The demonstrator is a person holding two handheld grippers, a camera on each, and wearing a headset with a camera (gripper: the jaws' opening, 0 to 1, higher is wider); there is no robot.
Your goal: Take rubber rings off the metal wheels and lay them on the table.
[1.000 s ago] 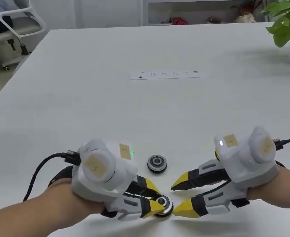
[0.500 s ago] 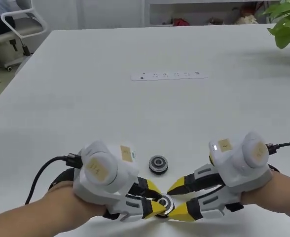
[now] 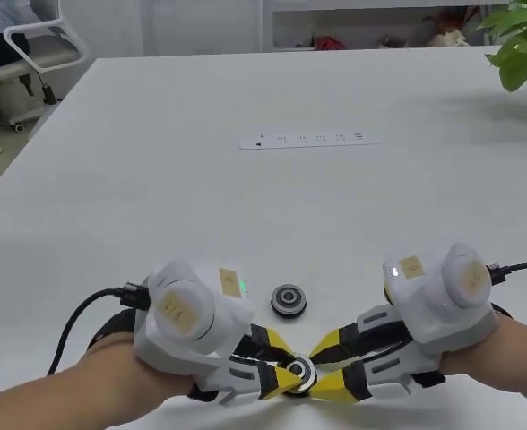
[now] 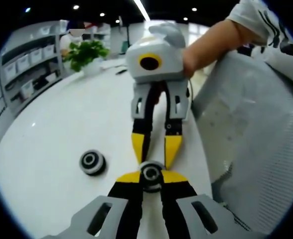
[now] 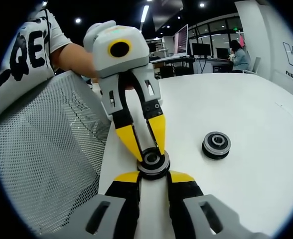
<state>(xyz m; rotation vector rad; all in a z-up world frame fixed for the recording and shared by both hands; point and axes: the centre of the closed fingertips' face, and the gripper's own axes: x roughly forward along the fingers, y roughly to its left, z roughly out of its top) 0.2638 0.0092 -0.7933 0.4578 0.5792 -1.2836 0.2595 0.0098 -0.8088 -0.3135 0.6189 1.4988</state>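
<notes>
Head view, bottom centre: the held wheel (image 3: pixel 298 370) is pinched from opposite sides, with the left gripper (image 3: pixel 281 365) clamped on its left edge and the right gripper (image 3: pixel 324 366) closed on its right edge. Its axle points up toward the camera, so the rubber ring (image 5: pixel 155 174) probably has to peel off sideways. A second wheel (image 3: pixel 288 300) lies flat on the table (image 3: pixel 246 206) just above.

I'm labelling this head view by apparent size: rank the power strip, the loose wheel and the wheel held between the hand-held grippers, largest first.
1. The power strip, clearly the largest.
2. The loose wheel and held wheel look alike; the held one is partly covered by jaws and nearer the camera, so unranked.
</notes>
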